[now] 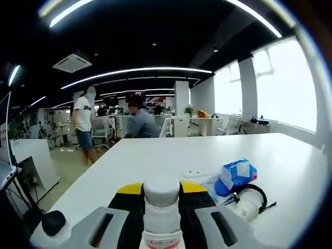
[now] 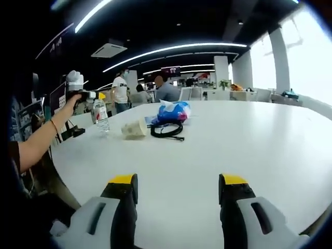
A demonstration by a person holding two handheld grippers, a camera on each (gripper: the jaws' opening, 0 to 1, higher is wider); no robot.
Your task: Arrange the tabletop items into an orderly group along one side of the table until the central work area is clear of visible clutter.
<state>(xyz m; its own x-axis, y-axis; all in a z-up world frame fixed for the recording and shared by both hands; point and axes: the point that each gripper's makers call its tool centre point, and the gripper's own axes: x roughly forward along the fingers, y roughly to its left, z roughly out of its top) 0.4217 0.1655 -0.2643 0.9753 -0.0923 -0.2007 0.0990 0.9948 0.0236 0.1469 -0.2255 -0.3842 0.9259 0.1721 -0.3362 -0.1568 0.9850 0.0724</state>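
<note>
A clear water bottle with a white cap stands upright between the jaws of my left gripper, which is shut on its neck. To its right lie a blue and white tissue pack, a black cable loop, a crumpled paper cup and a small flat white item. In the right gripper view a hand holds the left gripper over the bottle, near the table's left edge. The cup, cable and tissue pack lie just right of it. My right gripper is open over bare table.
The white table stretches wide to the right and front. A person's forearm reaches in from the left. People stand and sit by desks and chairs beyond the table's far end. A dark rounded object sits at the near-left edge.
</note>
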